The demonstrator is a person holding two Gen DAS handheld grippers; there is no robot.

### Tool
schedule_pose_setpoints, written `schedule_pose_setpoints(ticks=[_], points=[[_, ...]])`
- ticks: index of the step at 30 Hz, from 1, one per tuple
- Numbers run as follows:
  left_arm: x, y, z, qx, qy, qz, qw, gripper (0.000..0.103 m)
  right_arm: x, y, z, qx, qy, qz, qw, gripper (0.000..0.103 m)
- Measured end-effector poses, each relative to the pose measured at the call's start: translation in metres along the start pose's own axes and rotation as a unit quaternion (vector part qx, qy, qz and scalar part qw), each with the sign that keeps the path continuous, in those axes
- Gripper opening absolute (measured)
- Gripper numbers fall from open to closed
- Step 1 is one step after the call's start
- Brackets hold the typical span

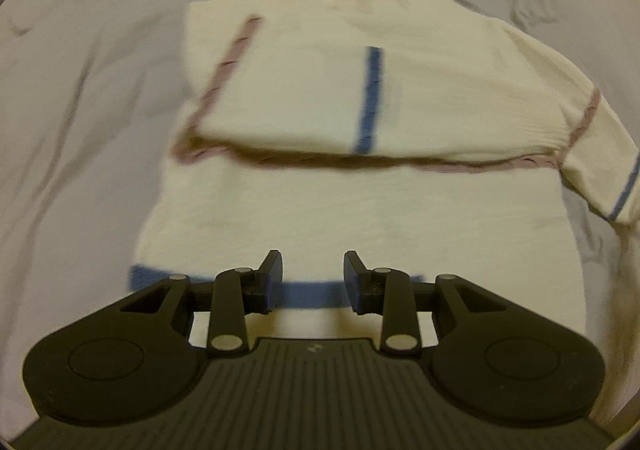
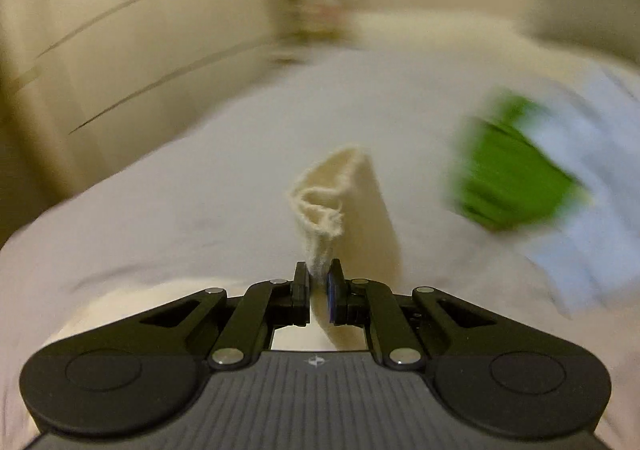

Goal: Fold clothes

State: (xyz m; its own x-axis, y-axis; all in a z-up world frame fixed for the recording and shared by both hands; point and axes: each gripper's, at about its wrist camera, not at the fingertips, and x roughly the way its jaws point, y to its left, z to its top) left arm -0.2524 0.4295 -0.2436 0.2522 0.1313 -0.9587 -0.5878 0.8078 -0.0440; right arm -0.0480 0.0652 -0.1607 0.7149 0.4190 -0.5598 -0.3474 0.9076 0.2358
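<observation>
Where the right gripper (image 2: 319,282) points shallowly downward over the bed, its jaws are pressed together on a bunched fold of cream knit, the sweater (image 2: 348,206), which rises from between the pads as a frayed, funnel-shaped tuft and drapes away beneath the tool. Left gripper (image 1: 313,278): jaws parted, nothing between them, aimed steeply down above the lower body of the same sweater (image 1: 320,106) and just over its blue hem band (image 1: 304,294).

Sweater: cream knit, lying on the bed sheet (image 1: 80,110); near sleeve folded across the chest, its blue cuff stripe (image 1: 370,98) running upright in the left wrist view; mauve seam trim (image 1: 224,66) along the folded edges; far sleeve (image 1: 600,154) extended to the right with its own blue stripe near the cuff; collar at the far end.

Bed sheet: pale lilac-grey, creased, covering the whole surface.

Further items, right wrist view, heavily blurred: green garment (image 2: 508,174) and pale blue cloth (image 2: 592,210) to the right on the bed, well apart from the held fold; panelled cream wardrobe front (image 2: 132,34) at left.
</observation>
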Motion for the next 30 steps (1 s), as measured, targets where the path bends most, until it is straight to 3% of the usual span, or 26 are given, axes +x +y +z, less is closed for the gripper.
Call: schedule_pose_setpoints(ticks=[3,5,6,9,12,16,21,26,30], points=[[-0.007,0.026,-0.005,-0.016,-0.001,-0.002,0.9999,0.028,-0.011,0.088,-0.019,-0.081,0.021,0.107,0.991,0.014],[-0.010,0.042,-0.009,-0.026,0.001,-0.002,0.9997,0.028,-0.005,0.136,-0.044,-0.123,0.078,0.154,0.977,0.031],[-0.011,0.049,-0.011,-0.029,0.002,-0.003,0.9996,0.028,-0.001,0.153,-0.055,-0.137,0.106,0.164,0.971,0.044],[-0.013,0.063,-0.018,-0.038,0.006,-0.010,0.9992,0.028,0.011,0.176,-0.090,-0.162,0.183,0.169,0.955,0.045],[-0.009,0.067,-0.023,-0.045,0.015,-0.025,0.9986,0.029,0.027,0.164,-0.115,-0.169,0.263,0.118,0.942,0.046],[0.006,0.050,-0.022,-0.048,0.031,-0.056,0.9968,0.032,0.044,0.113,-0.122,-0.108,0.322,0.038,0.940,0.046],[0.034,0.017,-0.007,-0.063,0.045,-0.113,0.9906,0.041,0.024,0.063,-0.125,-0.040,0.331,-0.022,0.942,0.055],[0.076,-0.003,0.013,-0.105,0.059,-0.127,0.9846,0.042,0.028,0.036,-0.126,-0.023,0.338,-0.035,0.940,0.059],[0.098,-0.019,0.021,-0.103,0.064,-0.130,0.9841,0.042,0.035,0.024,-0.127,-0.017,0.349,-0.036,0.936,0.062]])
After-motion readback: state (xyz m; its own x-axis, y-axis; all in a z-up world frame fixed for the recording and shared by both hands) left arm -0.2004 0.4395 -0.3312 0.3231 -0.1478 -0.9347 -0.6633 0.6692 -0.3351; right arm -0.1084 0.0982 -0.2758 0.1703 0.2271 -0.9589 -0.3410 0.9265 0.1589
